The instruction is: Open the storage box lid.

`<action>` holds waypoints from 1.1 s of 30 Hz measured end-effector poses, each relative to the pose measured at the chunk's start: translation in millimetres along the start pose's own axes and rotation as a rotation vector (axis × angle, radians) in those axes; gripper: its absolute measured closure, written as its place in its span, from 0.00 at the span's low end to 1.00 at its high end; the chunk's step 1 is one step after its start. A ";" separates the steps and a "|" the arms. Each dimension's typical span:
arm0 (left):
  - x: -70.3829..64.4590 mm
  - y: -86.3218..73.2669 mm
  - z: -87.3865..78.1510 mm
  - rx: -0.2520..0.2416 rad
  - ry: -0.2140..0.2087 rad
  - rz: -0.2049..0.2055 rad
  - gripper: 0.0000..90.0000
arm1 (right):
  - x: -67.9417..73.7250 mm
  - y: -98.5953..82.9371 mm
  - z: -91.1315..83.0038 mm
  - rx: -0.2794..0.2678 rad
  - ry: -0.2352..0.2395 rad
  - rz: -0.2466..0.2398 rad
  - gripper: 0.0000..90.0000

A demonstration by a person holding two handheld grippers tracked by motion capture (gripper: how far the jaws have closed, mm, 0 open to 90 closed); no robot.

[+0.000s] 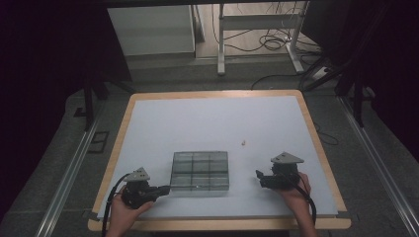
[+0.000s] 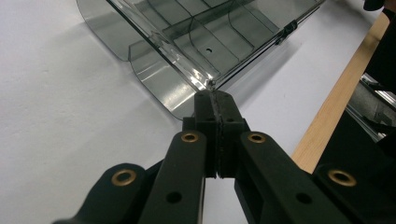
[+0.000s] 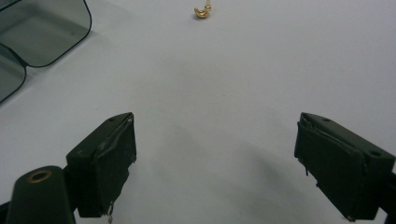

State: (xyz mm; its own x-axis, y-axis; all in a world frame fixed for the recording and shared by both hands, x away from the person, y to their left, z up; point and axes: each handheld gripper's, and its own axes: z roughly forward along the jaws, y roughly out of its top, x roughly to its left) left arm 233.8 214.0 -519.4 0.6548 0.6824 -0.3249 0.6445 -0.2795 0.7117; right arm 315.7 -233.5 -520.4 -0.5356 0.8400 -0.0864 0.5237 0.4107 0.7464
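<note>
A clear, smoky plastic compartment box (image 1: 200, 170) lies flat on the white table top (image 1: 222, 118), near the front. My left gripper (image 1: 167, 188) is at the box's front left corner. In the left gripper view its jaws (image 2: 214, 98) are shut, their tips touching the box's (image 2: 201, 32) edge; whether they pinch any of it is unclear. My right gripper (image 1: 259, 177) rests to the right of the box, apart from it. It stands open (image 3: 215, 135) over bare table. A small gold piece (image 3: 202, 11) lies ahead of it, also visible as a speck (image 1: 242, 143) beyond the box.
The table has a wooden rim (image 1: 316, 148), close on the left gripper's side (image 2: 336, 102). A rounded corner of the box (image 3: 42, 28) sits at the upper left of the right gripper view. Desk legs and cables (image 1: 267, 42) lie on the floor behind.
</note>
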 end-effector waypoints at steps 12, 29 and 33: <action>-0.3 1.7 -5.6 -0.052 -0.011 0.002 1.00 | -0.5 -0.1 -0.3 0.000 0.000 0.002 0.13; -0.3 9.0 -3.8 -0.126 -0.018 -0.008 1.00 | 0.3 -0.3 0.3 0.002 0.003 0.005 0.13; 0.3 11.9 -2.8 -0.135 -0.021 -0.015 1.00 | -0.9 -0.2 -0.2 0.000 0.002 0.010 0.13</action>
State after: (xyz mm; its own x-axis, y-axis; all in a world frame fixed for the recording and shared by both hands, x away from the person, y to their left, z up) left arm 240.6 212.8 -509.3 0.6545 0.6712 -0.3480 0.5960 -0.1749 0.7837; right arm 315.9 -234.4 -520.4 -0.5312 0.8437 -0.0777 0.5292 0.4020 0.7472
